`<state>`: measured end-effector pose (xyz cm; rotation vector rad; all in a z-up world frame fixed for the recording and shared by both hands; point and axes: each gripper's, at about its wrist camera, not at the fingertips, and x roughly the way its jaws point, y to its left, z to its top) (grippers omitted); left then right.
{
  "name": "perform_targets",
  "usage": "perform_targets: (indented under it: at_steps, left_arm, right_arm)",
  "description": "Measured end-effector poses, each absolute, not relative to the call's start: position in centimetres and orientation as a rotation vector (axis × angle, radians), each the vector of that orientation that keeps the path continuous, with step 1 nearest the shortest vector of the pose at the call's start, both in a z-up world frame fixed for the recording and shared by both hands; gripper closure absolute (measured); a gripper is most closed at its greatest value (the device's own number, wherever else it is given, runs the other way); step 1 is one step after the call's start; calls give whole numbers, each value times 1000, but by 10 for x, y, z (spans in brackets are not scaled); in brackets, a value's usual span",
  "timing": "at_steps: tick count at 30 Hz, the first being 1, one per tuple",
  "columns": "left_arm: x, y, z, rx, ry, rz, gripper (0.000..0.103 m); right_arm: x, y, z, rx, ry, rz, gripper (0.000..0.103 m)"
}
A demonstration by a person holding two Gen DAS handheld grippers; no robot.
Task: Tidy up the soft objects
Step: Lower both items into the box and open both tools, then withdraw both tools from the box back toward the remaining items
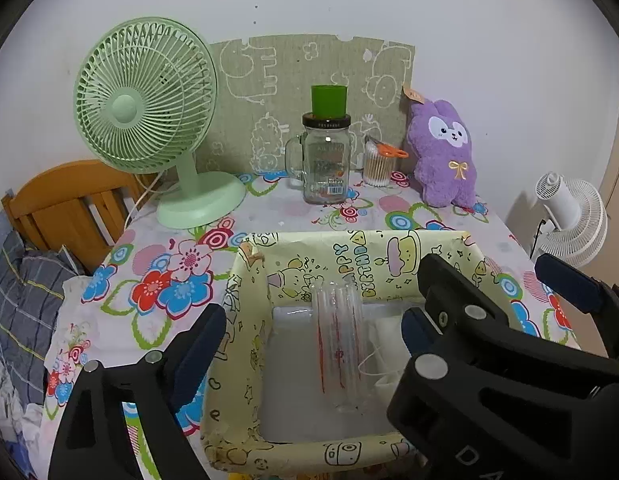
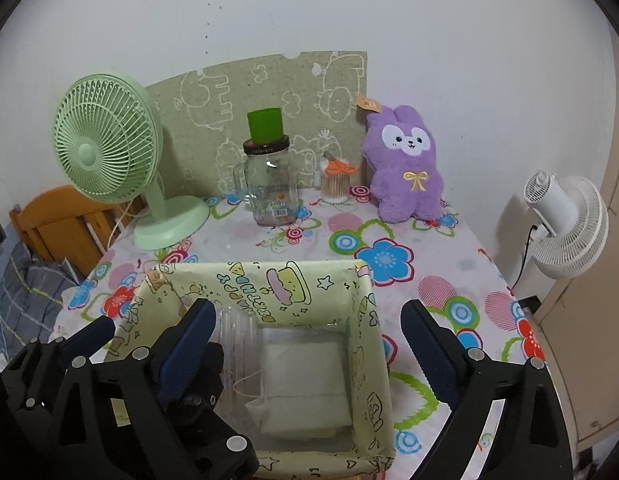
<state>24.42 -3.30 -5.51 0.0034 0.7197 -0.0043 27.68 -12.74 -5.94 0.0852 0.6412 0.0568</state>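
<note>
- At 6 o'clock in the left wrist view, the left gripper (image 1: 309, 344) hangs released over the paper-lined box (image 1: 245, 344); clear plastic sleeve (image 1: 339, 344) inside, the right gripper's body hiding its 3 o'clock side.
- At 12 o'clock: green fan (image 1: 145, 100), glass jar (image 1: 325, 164), purple plush (image 1: 443, 152).
- At 6 o'clock in the right wrist view, the right gripper (image 2: 309, 328) gapes empty above a white face mask (image 2: 305, 384) in the box.
</note>
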Motion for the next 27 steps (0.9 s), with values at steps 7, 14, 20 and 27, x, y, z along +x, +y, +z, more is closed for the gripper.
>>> perform_targets:
  at_steps: [7, 14, 20, 27]
  left_arm:
    - [233, -34, -44, 11, 698, -6, 6]
    - [215, -35, -29, 4, 678, -18, 5]
    - [196, -35, -17, 6, 646, -21, 4]
    - [172, -34, -7, 0, 611, -37, 3]
  right_arm:
    - [266, -130, -50, 97, 628, 65, 7]
    - [245, -132, -34, 102, 591, 61, 7]
    - [225, -136, -22, 113, 560, 52, 7]
    - [198, -136, -10, 107, 533, 59, 7]
